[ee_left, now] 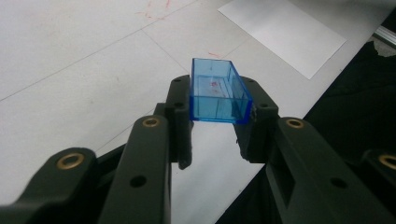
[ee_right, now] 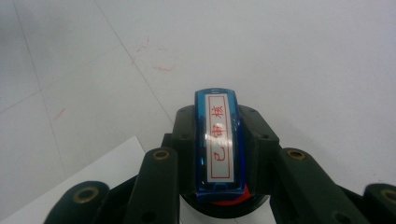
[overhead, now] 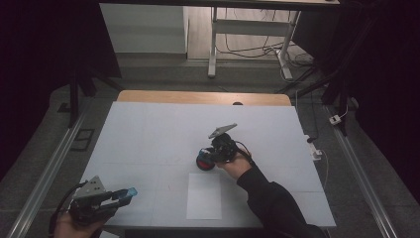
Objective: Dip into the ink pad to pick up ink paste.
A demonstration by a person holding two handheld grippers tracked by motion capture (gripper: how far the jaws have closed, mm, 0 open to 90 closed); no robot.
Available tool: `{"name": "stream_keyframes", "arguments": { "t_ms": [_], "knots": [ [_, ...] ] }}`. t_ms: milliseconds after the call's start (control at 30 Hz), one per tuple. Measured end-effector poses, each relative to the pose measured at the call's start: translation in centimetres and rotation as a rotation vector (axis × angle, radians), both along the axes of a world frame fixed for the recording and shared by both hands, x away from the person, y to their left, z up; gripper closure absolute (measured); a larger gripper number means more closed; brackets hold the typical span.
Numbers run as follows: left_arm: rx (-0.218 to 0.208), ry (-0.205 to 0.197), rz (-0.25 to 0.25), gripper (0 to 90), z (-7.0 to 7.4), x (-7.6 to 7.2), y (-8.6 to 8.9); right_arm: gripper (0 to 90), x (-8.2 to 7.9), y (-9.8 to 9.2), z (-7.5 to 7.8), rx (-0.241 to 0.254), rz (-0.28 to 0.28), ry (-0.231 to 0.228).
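A: What sits closest to the lens?

B: The left gripper [ee_left: 217,128] at the table's near left edge, jaws clamped on a clear blue cap [ee_left: 218,93], a hollow box, open end up. It looks light, rigid and slick; the flat side walls give the best hold.

A: And the other?

B: The right gripper [ee_right: 218,154] clenches a blue stamp [ee_right: 217,142] above the white table [overhead: 148,134], beside a paper sheet [overhead: 204,197]. Red underside partly hidden; label characters hard to read.
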State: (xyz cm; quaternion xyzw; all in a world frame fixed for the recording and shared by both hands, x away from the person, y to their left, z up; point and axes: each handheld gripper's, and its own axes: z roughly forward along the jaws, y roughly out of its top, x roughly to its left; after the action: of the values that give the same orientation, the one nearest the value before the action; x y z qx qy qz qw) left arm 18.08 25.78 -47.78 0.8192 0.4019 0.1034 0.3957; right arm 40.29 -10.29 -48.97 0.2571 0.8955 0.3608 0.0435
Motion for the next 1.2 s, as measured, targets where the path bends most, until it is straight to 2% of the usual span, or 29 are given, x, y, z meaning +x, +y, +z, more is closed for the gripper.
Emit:
{"name": "stream_keyframes", "arguments": {
  "t_ms": [67,267,367,467,667,1000,1200],
  "knots": [
    [-0.001,0.000,0.000,68.6,0.0,0.0,0.0,70.4,-0.1,0.1,0.0,-0.006,0.003,-0.010],
    [0.000,-0.001,-0.001,68.6,0.0,0.0,0.0,70.4,-1.0,0.9,0.2,-0.073,0.019,-0.088],
    [0.001,-0.002,-0.003,68.6,0.0,0.0,0.0,70.3,-1.4,1.2,0.2,-0.087,0.020,-0.111],
    [0.000,-0.002,-0.003,68.7,0.0,0.0,0.0,70.2,-1.4,1.1,0.2,-0.088,0.020,-0.112],
    [-0.006,-0.003,-0.005,68.6,0.0,0.0,0.0,70.0,-1.1,0.7,0.1,-0.056,0.020,-0.097],
    [-0.007,-0.003,-0.006,68.6,0.0,0.0,0.1,69.8,-1.2,0.7,0.3,-0.060,0.010,-0.100],
    [-0.010,0.000,-0.004,68.6,0.0,0.0,0.1,69.7,-1.3,0.6,0.8,-0.028,0.009,-0.108]
  ]
}}
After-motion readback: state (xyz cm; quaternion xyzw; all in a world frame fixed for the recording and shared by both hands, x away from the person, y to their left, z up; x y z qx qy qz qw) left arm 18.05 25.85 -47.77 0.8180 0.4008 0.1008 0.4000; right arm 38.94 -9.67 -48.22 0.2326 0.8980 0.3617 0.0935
